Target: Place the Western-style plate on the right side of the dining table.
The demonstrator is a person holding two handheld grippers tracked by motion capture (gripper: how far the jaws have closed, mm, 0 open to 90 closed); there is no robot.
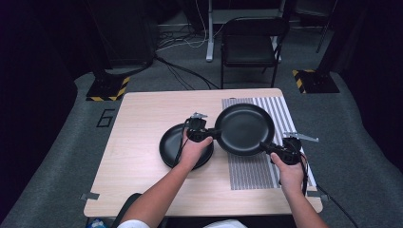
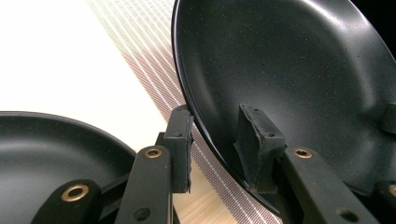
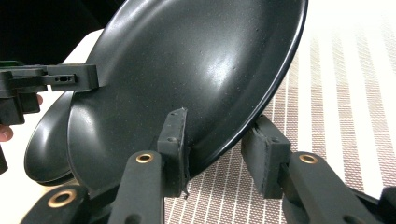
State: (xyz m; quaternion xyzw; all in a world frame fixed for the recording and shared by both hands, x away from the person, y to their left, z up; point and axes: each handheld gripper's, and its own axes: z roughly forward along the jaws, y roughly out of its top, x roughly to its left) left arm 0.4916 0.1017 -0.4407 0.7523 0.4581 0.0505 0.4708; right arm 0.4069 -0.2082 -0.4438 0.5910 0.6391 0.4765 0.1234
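A black shallow plate (image 1: 244, 128) hangs tilted above the table, held between both grippers. My left gripper (image 1: 216, 134) is shut on its left rim, one pad inside the bowl and one outside (image 2: 217, 140). On the near right rim my right gripper (image 1: 263, 146) is shut the same way, pads on either side of the edge (image 3: 217, 140). A second black plate (image 1: 171, 145) lies flat on the wooden table (image 1: 142, 118), under my left hand. The right gripper view has the lifted plate (image 3: 187, 60) close up, with the left gripper (image 3: 70, 77) on its far rim.
A striped placemat (image 1: 266, 107) covers the right part of the table, beneath the lifted plate. A black folding chair (image 1: 249, 45) stands beyond the far edge. Cables run across the grey floor behind the table.
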